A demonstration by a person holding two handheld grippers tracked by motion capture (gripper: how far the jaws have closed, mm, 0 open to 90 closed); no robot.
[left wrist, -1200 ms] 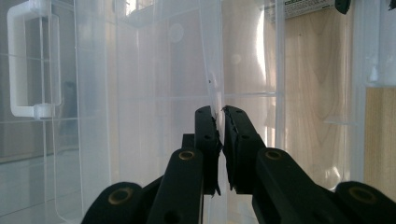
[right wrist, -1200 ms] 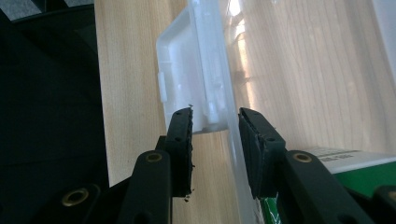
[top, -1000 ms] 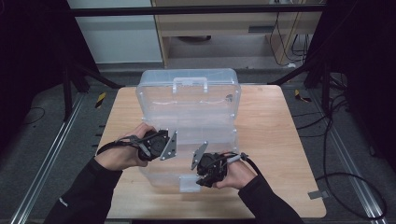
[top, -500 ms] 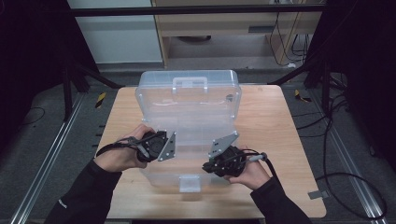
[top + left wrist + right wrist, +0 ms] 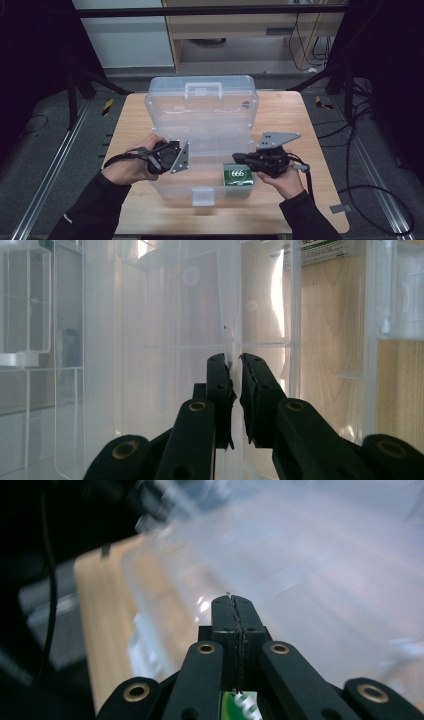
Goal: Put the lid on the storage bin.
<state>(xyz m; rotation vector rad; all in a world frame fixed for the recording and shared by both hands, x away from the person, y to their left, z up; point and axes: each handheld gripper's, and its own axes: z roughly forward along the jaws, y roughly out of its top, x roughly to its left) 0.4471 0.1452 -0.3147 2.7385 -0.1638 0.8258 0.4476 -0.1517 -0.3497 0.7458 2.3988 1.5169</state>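
A clear plastic box (image 5: 202, 192) stands open on the wooden table (image 5: 320, 145), its lid (image 5: 205, 107) tipped back. My left gripper (image 5: 186, 158) reaches in from the box's left side and is shut on a thin clear wall (image 5: 227, 315), which runs between the jaws of my left gripper (image 5: 234, 360). A green packet (image 5: 237, 175) marked 666 lies in the front right of the box. Just above it, pointing left, is my right gripper (image 5: 235, 158). Its jaws have just been closing. In the right gripper view my right gripper (image 5: 231, 599) is shut, nothing between its jaws, the green packet (image 5: 237, 705) below.
Bare table lies to the right of the box and along its left edge. Metal rails (image 5: 47, 175) run along the floor on both sides, with cables (image 5: 350, 125) at the right. A cabinet (image 5: 235, 30) stands behind the table.
My right gripper has moved right and up from the box's front middle, and the green packet now shows where it was. The left gripper has stayed on the wall.
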